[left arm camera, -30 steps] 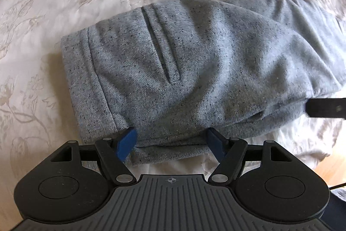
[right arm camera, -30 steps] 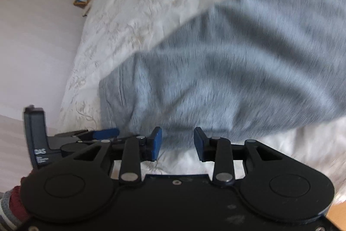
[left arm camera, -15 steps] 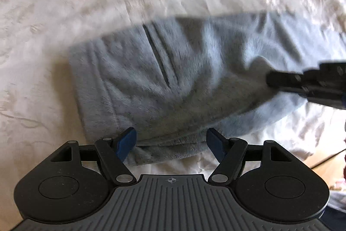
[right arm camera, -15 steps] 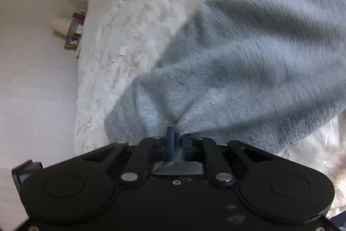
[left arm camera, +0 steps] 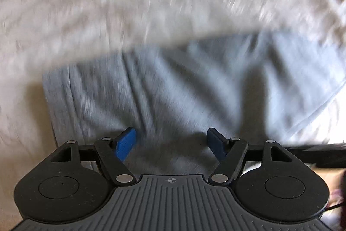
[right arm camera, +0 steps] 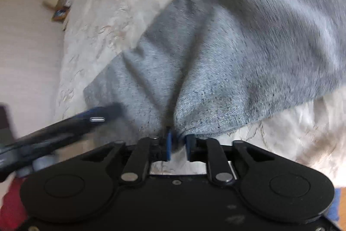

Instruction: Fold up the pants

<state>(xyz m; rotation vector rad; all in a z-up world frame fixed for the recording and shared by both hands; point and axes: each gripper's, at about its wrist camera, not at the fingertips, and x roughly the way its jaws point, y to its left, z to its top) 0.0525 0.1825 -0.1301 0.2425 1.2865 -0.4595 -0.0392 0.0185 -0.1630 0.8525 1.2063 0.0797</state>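
Observation:
Grey speckled pants [left arm camera: 173,83] lie folded on a cream embroidered bedspread [left arm camera: 129,3]; this view is motion-blurred. My left gripper [left arm camera: 170,142] hangs open over their near edge, blue pads wide apart with cloth below and nothing pinched. In the right wrist view the pants [right arm camera: 237,53] bunch into creases that run down to my right gripper [right arm camera: 179,145]. Its narrow jaws are opening, with the gathered hem still pinched between the pads. The left gripper's dark arm [right arm camera: 64,127] shows blurred at the left.
The bedspread's [right arm camera: 103,21] left edge drops to a pale floor with a small box of items [right arm camera: 61,5] far off. A red sleeve [right arm camera: 10,209] shows at the bottom left. Wooden floor [right arm camera: 340,194] peeks out at the right.
My right gripper went from open to pinching the pants' hem, which now bunches at its pads. The left gripper stayed open and moved forward over the pants' near edge.

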